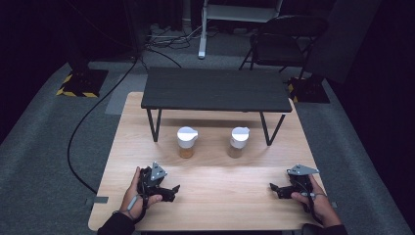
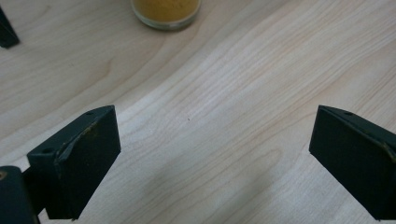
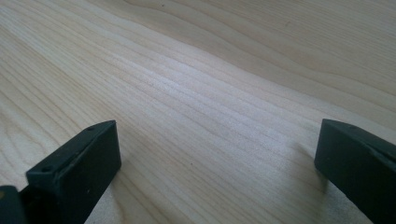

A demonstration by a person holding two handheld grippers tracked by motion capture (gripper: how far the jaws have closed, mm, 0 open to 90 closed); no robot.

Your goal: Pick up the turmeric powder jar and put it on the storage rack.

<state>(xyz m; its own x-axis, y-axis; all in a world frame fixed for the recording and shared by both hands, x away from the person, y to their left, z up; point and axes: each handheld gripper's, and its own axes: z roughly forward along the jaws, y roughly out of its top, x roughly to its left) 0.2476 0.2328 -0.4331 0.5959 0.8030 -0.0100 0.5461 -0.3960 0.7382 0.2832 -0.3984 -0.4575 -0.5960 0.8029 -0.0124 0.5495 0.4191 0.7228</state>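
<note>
Grippers idle | left gripper (image 1: 169, 190) at 7 o'clock, right gripper (image 1: 275, 188) at 5, both gaping, empty | likely next: reach to jars (image 1: 187, 142) at 12

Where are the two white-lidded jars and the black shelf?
Left jar (image 1: 186, 136), high view, on its white lid.
Right jar (image 1: 239, 135), high view, on its white lid.
Black shelf (image 1: 215, 88), high view, middle of its top.

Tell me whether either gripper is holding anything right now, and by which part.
Nothing is held. The left gripper and right gripper both stand open over the bare light wooden table.
</note>
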